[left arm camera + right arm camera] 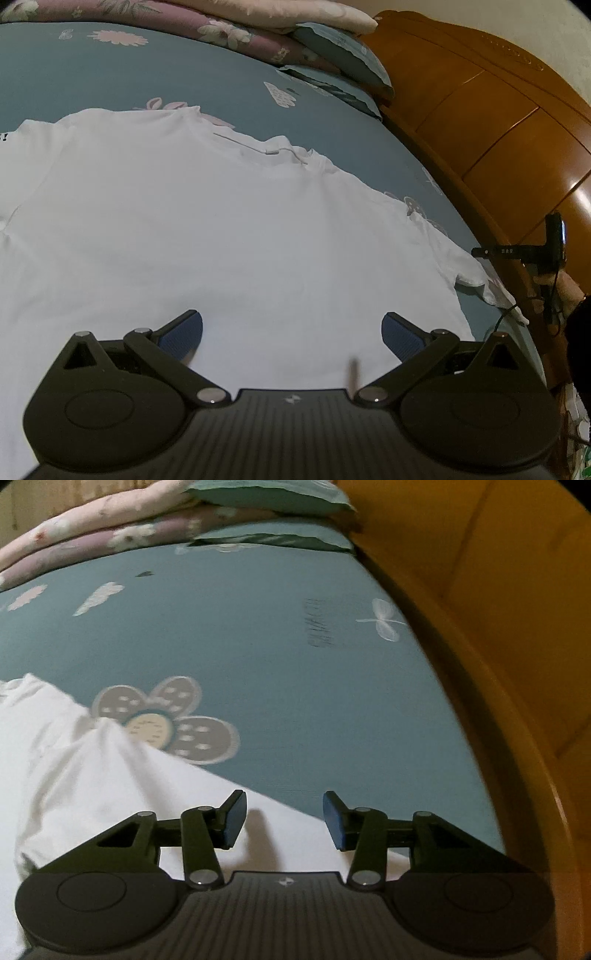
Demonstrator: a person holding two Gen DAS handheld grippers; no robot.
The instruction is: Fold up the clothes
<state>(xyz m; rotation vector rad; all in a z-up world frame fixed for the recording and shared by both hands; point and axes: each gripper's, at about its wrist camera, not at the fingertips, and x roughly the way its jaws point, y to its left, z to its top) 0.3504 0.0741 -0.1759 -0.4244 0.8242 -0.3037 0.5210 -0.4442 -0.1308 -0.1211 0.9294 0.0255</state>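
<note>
A white T-shirt [207, 229] lies spread flat on the teal bedsheet [110, 70], collar toward the pillows. My left gripper [291, 332] hovers over the shirt's lower body, jaws wide apart, nothing between the blue pads. At the right edge of the left wrist view the other gripper [554, 243] shows above the shirt's sleeve [469, 266]. In the right wrist view my right gripper [284, 819] stands open over the sleeve's edge [110, 782] and the sheet [295, 664], holding nothing.
Folded floral quilts and teal pillows [332, 48] are stacked at the head of the bed. A wooden headboard and bed frame [498, 122] runs along the right side, close to my right gripper [517, 664]. Bare sheet lies beyond the shirt.
</note>
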